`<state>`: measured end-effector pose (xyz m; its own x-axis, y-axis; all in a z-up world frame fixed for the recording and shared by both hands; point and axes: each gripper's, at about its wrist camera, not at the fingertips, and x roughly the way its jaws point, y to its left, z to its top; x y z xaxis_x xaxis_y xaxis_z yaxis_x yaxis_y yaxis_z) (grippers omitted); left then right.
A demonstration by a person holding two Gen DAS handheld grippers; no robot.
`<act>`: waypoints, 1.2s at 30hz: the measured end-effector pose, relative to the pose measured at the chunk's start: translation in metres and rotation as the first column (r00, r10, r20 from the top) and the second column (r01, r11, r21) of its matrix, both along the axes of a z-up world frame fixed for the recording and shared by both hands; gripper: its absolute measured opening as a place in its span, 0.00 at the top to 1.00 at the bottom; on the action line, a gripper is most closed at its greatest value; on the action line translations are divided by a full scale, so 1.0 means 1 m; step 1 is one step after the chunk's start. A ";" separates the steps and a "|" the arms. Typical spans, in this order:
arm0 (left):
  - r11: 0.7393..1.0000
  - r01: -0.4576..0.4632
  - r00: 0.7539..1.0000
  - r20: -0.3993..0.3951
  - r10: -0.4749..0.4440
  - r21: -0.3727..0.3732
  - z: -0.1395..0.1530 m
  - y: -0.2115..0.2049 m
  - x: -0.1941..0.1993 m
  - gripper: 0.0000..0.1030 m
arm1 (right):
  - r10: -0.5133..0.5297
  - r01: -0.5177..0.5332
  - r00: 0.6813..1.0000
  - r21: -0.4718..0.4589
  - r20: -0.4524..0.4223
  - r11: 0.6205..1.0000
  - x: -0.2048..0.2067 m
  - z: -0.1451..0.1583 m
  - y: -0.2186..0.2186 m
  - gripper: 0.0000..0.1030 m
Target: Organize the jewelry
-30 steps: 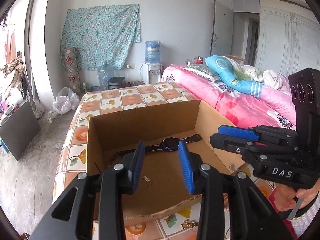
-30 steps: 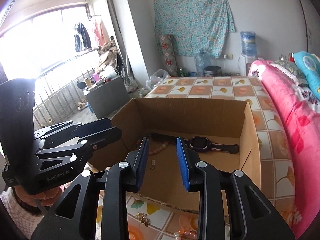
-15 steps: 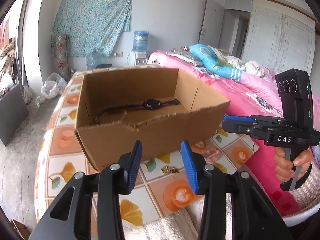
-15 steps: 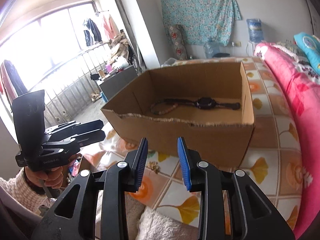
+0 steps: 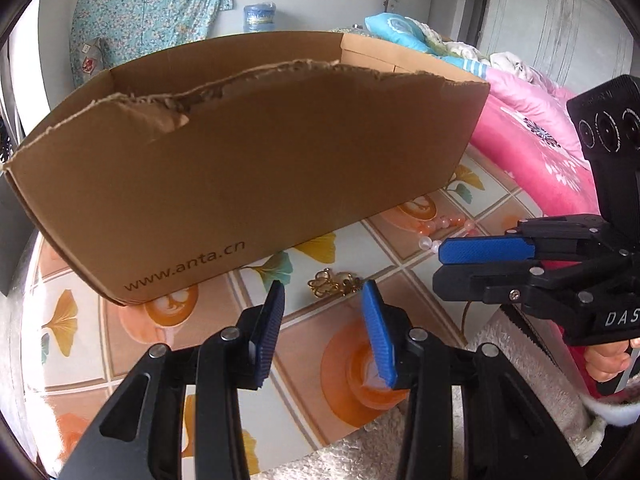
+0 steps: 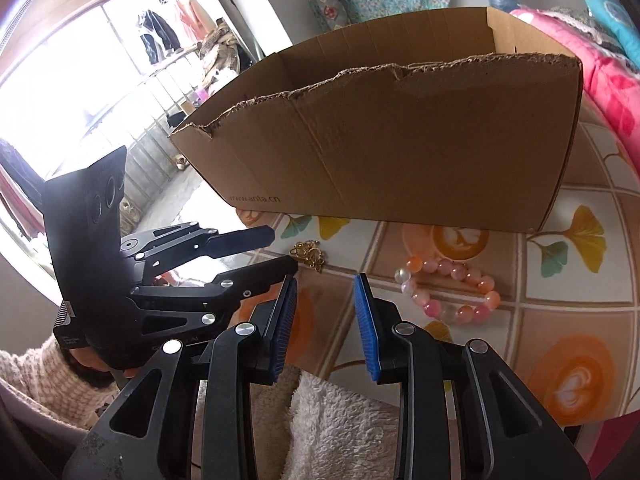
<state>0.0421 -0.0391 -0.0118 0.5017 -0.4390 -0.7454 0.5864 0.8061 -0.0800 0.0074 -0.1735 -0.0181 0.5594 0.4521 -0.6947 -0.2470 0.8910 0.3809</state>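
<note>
A gold ornament (image 5: 334, 283) lies on the tiled tablecloth just in front of the cardboard box (image 5: 248, 168). My left gripper (image 5: 324, 300) hovers right before it, open and empty. A pink bead bracelet (image 6: 448, 292) lies to the right of the ornament (image 6: 308, 254). My right gripper (image 6: 324, 284) stands open and empty near the table's front edge, left of the bracelet. In the left wrist view the right gripper (image 5: 440, 264) covers part of the bracelet (image 5: 444, 226). The left gripper (image 6: 280, 250) shows at the left of the right wrist view. The box (image 6: 400, 140) hides its inside.
The box's tall near wall, torn along the top, stands close ahead. A pink bed (image 5: 532, 120) lies to the right. A fuzzy white cloth (image 6: 340, 432) covers the table's front edge. A bright window with a railing (image 6: 100, 92) is at the left.
Both grippers have dropped from above the box to low in front of its near wall. The watch and beads inside the box have gone out of sight; the ornament and bracelet now show close.
</note>
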 end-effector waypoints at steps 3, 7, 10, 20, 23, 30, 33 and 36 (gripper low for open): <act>1.000 0.009 1.000 0.000 -0.009 0.019 -0.004 -0.006 0.005 0.62 | 0.004 -0.004 1.000 0.002 -0.005 1.000 0.004 -0.002 0.002 0.72; 0.998 0.024 0.999 0.026 -0.026 0.056 -0.003 -0.012 0.006 0.69 | 0.007 -0.007 1.000 0.003 -0.008 1.000 0.008 -0.003 0.005 0.72; 0.997 0.036 0.999 0.031 -0.038 0.069 -0.003 -0.014 0.006 0.80 | 0.006 -0.006 1.000 0.005 -0.008 1.000 0.008 -0.003 0.002 0.72; 0.999 0.022 1.000 0.011 -0.023 0.044 -0.004 -0.008 0.008 1.00 | -0.001 0.001 1.000 0.008 -0.005 1.000 0.006 -0.005 -0.003 0.72; 0.999 0.016 1.000 0.007 -0.017 0.030 -0.004 -0.005 0.007 1.00 | -0.003 0.003 1.000 0.010 -0.004 1.000 0.005 -0.005 -0.004 0.72; 1.000 0.007 1.000 0.005 -0.007 0.012 0.000 0.006 0.000 1.00 | -0.002 0.002 1.000 0.002 0.003 1.000 0.003 -0.003 -0.004 0.72; 1.000 -0.006 1.000 0.024 0.005 0.027 0.002 0.008 -0.002 1.00 | 0.006 -0.005 1.000 -0.033 0.019 0.999 0.002 -0.001 0.002 0.72; 0.999 -0.024 0.999 0.031 0.023 0.037 0.003 0.011 0.000 1.00 | 0.027 -0.023 0.998 -0.079 0.050 0.997 0.002 0.001 0.011 0.71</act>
<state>0.0417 -0.0285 -0.0089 0.5342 -0.3991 -0.7452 0.5688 0.8218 -0.0324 0.0093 -0.1629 -0.0172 0.5844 0.4116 -0.6993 -0.2865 0.9110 0.2967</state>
